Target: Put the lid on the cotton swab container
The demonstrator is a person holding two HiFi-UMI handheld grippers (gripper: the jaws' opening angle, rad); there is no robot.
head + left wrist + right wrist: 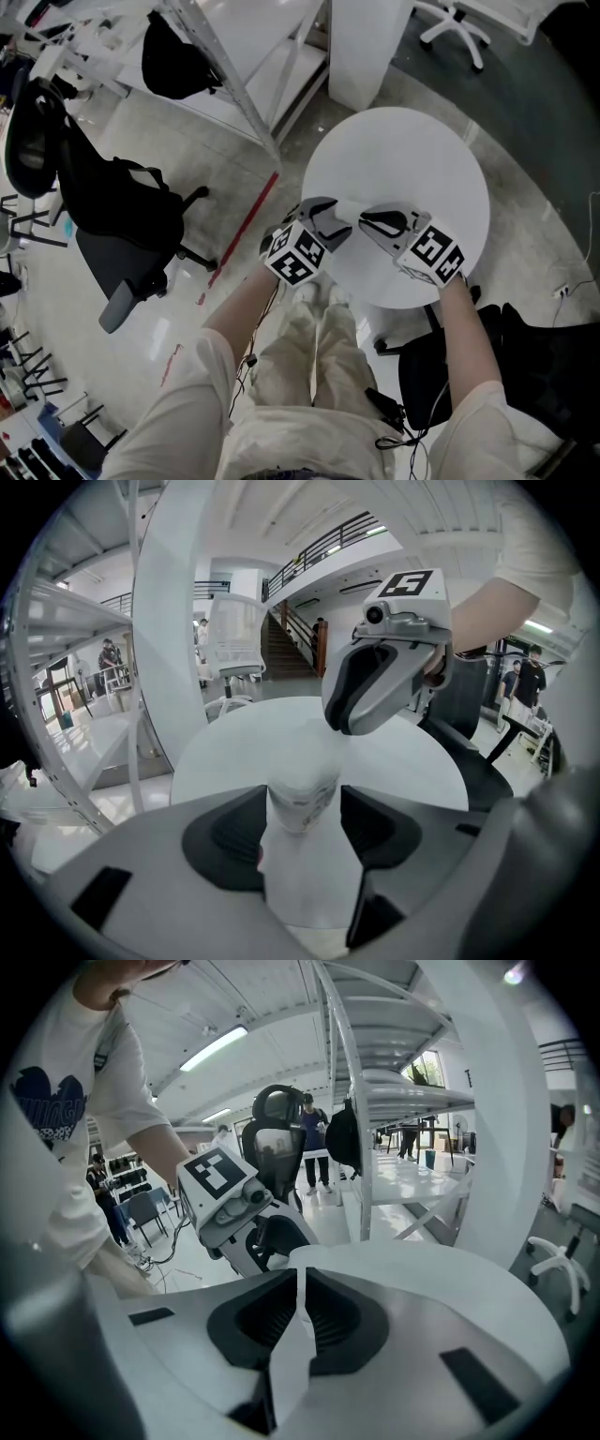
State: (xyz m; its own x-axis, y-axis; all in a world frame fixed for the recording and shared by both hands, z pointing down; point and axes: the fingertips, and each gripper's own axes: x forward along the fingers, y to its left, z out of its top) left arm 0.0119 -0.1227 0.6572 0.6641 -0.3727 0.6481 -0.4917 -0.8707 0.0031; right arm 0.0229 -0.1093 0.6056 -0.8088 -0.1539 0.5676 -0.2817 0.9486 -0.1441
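Note:
My left gripper [327, 219] is shut on the cotton swab container [302, 797], a small white cylinder with a printed band, held upright between the dark pads over the near left part of the round white table [422, 159]. My right gripper [371, 223] faces it from the right, tip to tip. Its jaws are pressed on the lid [292, 1354], a thin white piece seen edge-on between the pads. In the left gripper view the right gripper [345, 722] hangs just above and behind the container's top. In the right gripper view the left gripper [267, 1241] sits close ahead.
A black office chair [112, 220] stands on the floor to the left. Another black chair [450, 370] is tucked by the table's near right. A white shelf frame [234, 75] and a white chair base [455, 33] stand at the back. People stand far off in the hall.

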